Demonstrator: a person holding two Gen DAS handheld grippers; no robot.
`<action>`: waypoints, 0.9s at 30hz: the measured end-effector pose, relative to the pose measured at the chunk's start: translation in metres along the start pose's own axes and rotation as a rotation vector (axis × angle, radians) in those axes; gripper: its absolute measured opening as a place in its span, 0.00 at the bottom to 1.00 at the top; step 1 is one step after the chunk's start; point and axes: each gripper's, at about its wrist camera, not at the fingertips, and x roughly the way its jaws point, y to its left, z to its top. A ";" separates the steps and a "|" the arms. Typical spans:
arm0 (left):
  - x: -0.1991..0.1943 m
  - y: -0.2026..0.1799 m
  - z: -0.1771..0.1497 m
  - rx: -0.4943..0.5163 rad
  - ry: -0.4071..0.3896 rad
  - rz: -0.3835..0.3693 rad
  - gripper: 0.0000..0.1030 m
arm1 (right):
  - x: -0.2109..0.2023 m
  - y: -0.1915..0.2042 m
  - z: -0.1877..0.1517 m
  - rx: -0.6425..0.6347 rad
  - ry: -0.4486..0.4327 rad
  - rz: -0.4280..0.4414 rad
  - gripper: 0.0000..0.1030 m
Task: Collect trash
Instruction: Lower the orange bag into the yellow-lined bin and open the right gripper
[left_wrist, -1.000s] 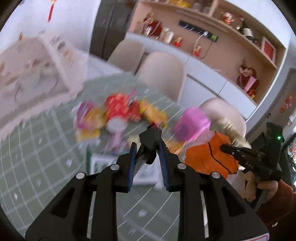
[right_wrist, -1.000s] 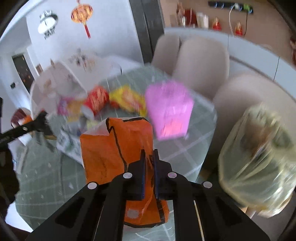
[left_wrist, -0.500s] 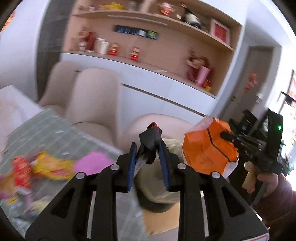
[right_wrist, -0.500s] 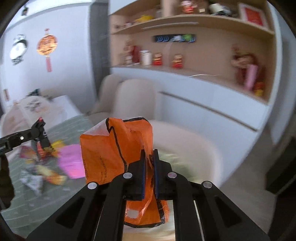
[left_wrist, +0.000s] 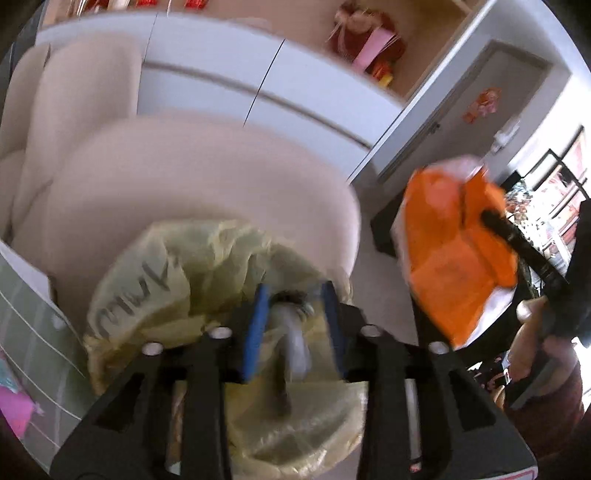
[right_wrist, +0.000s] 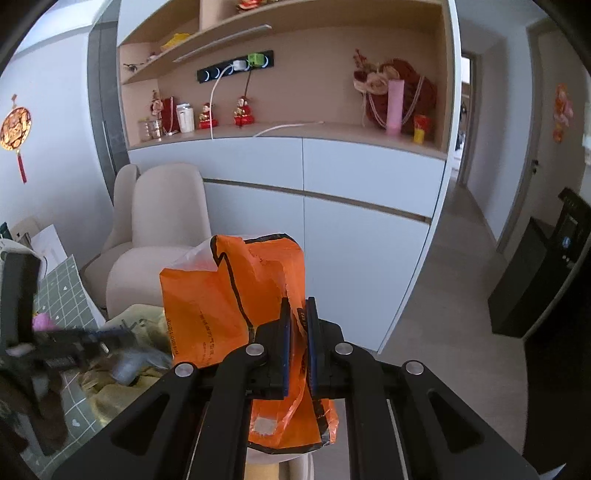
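Left wrist view: left tongs (left_wrist: 293, 295) have just been opening, a grey scrap (left_wrist: 291, 343) loose between them above the yellow bag (left_wrist: 166, 295). Right tongs (right_wrist: 297, 310) stay clenched on the orange bag (right_wrist: 229, 295).

A crumpled orange plastic bag (right_wrist: 236, 295) with black edging hung upright, pinched at its lower part. A yellowish translucent trash bag (left_wrist: 177, 288) gaped open below, a blurred grey wrapper (left_wrist: 295, 347) falling into its mouth.

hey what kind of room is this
Most likely a home dining room: cream upholstered chairs, a green grid-patterned tablecloth, and a built-in wooden shelf holding ornaments.
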 end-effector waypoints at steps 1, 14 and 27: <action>0.003 0.004 -0.003 -0.017 0.009 0.003 0.46 | 0.004 0.001 0.000 -0.007 -0.001 0.008 0.09; -0.104 0.044 -0.027 -0.176 -0.160 0.225 0.48 | 0.100 0.129 -0.033 -0.329 0.165 0.323 0.09; -0.161 0.078 -0.078 -0.346 -0.252 0.332 0.49 | 0.130 0.152 -0.083 -0.394 0.408 0.377 0.09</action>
